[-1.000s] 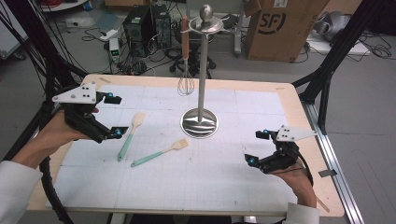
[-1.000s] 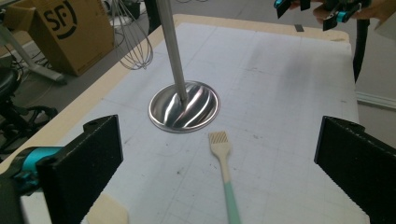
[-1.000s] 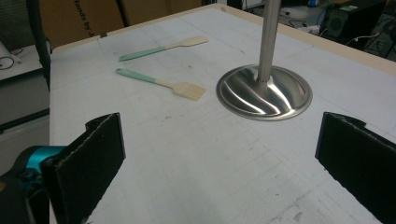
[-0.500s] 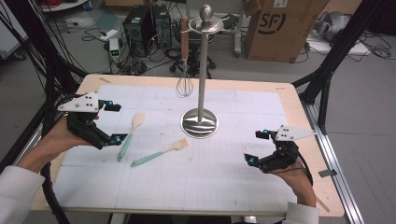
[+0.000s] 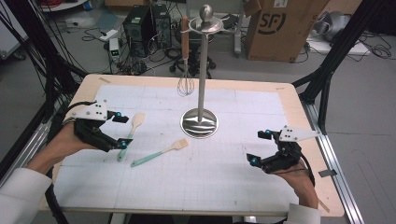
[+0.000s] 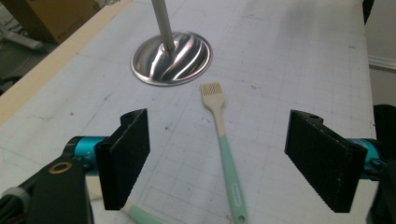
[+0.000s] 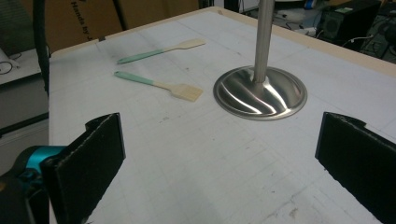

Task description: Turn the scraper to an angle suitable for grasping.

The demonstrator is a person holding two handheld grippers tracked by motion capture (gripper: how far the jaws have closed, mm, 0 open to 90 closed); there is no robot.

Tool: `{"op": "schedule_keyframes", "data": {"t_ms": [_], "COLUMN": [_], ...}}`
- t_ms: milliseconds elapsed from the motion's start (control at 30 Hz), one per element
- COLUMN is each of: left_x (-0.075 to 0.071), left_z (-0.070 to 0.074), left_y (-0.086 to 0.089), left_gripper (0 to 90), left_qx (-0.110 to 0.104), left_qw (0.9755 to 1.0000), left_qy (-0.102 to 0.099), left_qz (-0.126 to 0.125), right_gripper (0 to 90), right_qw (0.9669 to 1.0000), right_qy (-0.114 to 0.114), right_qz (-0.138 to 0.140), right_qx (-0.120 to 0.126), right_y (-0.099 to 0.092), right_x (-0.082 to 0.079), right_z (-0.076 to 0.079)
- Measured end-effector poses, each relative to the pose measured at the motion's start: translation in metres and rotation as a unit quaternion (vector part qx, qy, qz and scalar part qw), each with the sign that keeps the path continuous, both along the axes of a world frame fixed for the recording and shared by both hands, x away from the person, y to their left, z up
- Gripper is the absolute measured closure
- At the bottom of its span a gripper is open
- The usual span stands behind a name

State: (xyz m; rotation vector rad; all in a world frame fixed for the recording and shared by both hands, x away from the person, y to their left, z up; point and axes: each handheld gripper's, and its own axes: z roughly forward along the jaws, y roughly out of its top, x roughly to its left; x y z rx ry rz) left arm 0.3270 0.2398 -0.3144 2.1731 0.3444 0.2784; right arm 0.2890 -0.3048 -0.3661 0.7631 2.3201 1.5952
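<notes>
Two mint-handled utensils (image 5: 132,134) lie flat; left claw (image 5: 122,131) closing, right claw (image 5: 259,147) apart

On the table: 2 teal-handled utensils (image 5: 132,136) (image 5: 160,152), 1 steel stand (image 5: 201,122), 1 whisk (image 5: 185,84) hanging.

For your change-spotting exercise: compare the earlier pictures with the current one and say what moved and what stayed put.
The left tongs sank toward the spatula and their jaws have just been closing, astride its handle but not yet pressing on it. The right tongs, brush, stand and whisk stayed put.
</notes>
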Motion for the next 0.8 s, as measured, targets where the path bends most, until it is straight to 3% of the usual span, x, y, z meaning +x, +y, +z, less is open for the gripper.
{"op": "schedule_keyframes", "data": {"t_ms": [133,400,633,800], "left_x": [0.002,0.011,0.016,0.02], "left_z": [-0.003,-0.023,-0.037,-0.047], "left_y": [0.002,0.003,-0.002,-0.002], "left_gripper": [36.2,55.2,76.5,89.0], "left_qx": [0.002,0.036,0.07,0.09], "left_qw": [0.9999,0.9986,0.9956,0.9923], "left_qy": [0.009,0.034,0.061,0.086], "left_qz": [-0.005,-0.015,-0.017,0.0], "right_gripper": [0.2,0.3,0.2,0.2], "right_qw": [1.0,1.0,1.0,1.0], "right_qy": [0.003,0.003,0.003,0.005], "right_qz": [-0.002,-0.002,-0.002,-0.001], "right_qx": [-0.001,-0.002,-0.005,-0.005], "right_y": [-0.001,-0.001,-0.001,0.0], "right_x": [0.0,-0.001,0.0,0.0], "right_z": [-0.001,-0.001,-0.001,-0.001]}}
